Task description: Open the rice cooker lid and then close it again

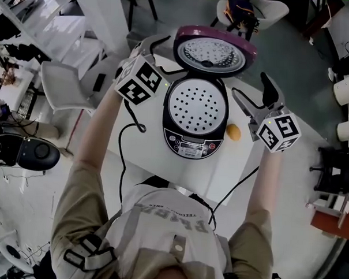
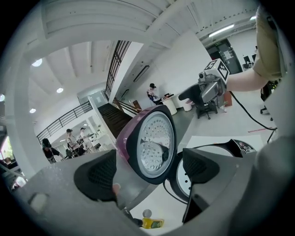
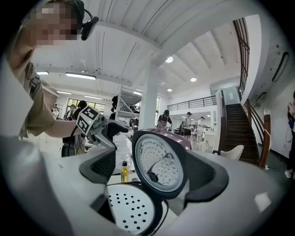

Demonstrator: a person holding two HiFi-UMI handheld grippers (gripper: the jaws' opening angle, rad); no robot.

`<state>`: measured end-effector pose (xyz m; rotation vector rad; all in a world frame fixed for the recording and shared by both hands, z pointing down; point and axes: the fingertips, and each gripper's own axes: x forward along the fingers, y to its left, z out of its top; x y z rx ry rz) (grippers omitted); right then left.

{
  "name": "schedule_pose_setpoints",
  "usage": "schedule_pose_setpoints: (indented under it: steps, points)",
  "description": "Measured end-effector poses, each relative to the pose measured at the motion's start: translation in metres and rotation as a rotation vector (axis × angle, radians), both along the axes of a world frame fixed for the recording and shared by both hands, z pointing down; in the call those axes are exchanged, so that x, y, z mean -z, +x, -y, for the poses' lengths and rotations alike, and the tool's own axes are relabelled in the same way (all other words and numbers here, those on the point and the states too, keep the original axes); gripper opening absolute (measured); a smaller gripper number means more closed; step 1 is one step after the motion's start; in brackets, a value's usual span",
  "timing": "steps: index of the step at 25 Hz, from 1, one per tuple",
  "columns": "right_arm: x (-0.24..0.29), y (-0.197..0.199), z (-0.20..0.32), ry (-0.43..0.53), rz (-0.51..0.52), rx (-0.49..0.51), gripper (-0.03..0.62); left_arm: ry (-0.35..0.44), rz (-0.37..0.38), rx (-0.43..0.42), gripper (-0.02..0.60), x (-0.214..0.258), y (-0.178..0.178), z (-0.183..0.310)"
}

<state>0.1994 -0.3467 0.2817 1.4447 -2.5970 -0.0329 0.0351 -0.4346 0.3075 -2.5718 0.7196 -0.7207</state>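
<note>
The rice cooker [image 1: 195, 116] stands in the middle of a white table, its purple lid [image 1: 215, 51] swung up at the back. A perforated white tray [image 1: 197, 107] shows inside the pot. My left gripper [image 1: 149, 51] hovers open to the left of the lid, apart from it. To the right of the pot my right gripper [image 1: 255, 93] is also open and holds nothing. In the left gripper view the lid [image 2: 152, 145] shows between the pads [image 2: 99, 175] at a distance. The right gripper view likewise shows the lid [image 3: 159, 161] and the tray [image 3: 129, 207] beyond the open jaws.
A small yellow object [image 1: 233, 132] lies on the table [image 1: 237, 167] right of the cooker. A black cable [image 1: 126, 128] runs off the table's left side. A yellow bottle [image 3: 124, 172] stands beyond the pot. White chairs [image 1: 64, 85] and people are around.
</note>
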Motion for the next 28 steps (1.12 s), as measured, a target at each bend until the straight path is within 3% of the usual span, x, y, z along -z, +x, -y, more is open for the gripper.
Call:
schedule_pose_setpoints:
  steps: [13, 28]
  points:
    - [-0.009, 0.014, 0.067, -0.063, -0.126, 0.006, 0.453, -0.034, 0.104, -0.120, 0.472, -0.018, 0.021, 0.040]
    - [-0.021, 0.008, 0.095, -0.104, -0.163, 0.104, 0.457, -0.045, 0.157, -0.156, 0.477, -0.029, 0.031, 0.052]
